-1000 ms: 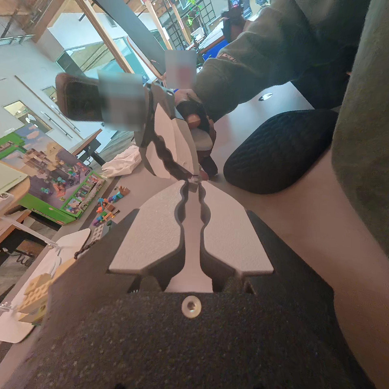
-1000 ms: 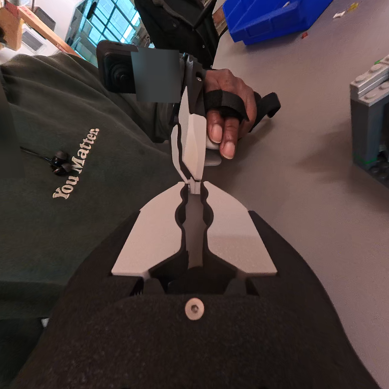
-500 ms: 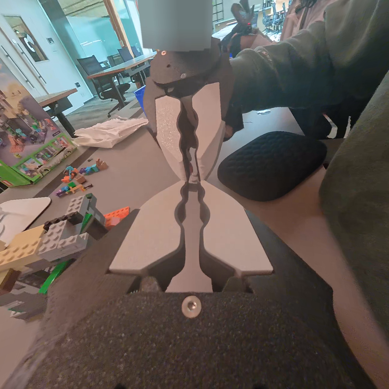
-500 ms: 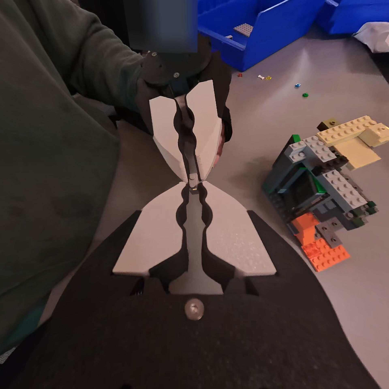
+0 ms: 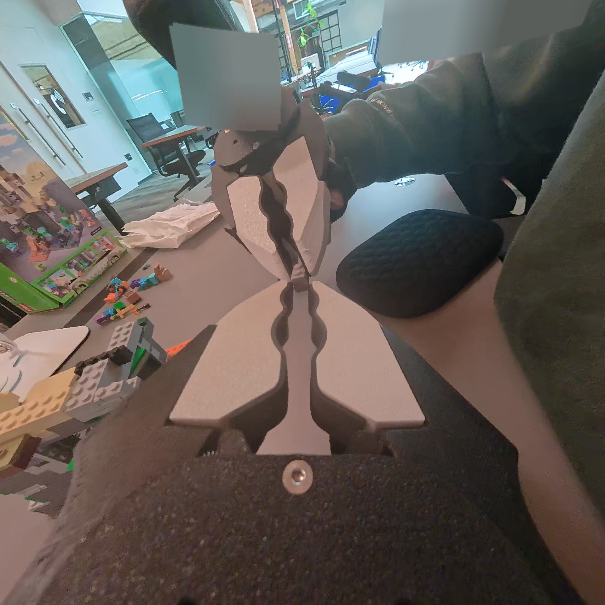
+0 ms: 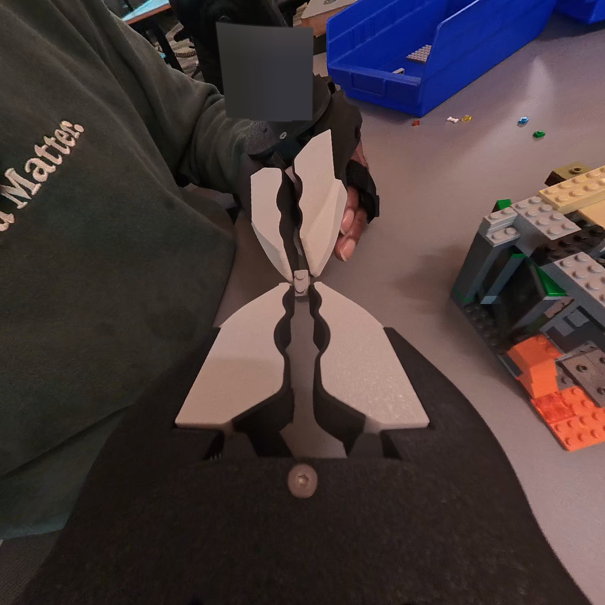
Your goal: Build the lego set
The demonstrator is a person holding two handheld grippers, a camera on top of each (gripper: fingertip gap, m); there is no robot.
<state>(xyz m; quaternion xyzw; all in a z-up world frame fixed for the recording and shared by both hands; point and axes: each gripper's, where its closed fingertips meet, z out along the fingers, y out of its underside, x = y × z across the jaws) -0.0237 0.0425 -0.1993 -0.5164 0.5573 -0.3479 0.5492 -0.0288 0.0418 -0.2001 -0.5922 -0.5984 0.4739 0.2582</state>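
Two claws meet tip to tip above the desk (image 6: 425,203), sharing one small grey studded plate (image 6: 301,284). My right claw (image 6: 301,289) pinches its near end, my left claw (image 5: 299,287) its other end, both nearly closed on it. The grey desk stands in an office with glass walls. A grey, tan and orange brick build (image 6: 537,294) lies to the right, blue bins (image 6: 409,59) beyond. From the left claw's side, a black cushion (image 5: 419,262) lies right, loose bricks (image 5: 131,294) and a picture box (image 5: 49,235) left.
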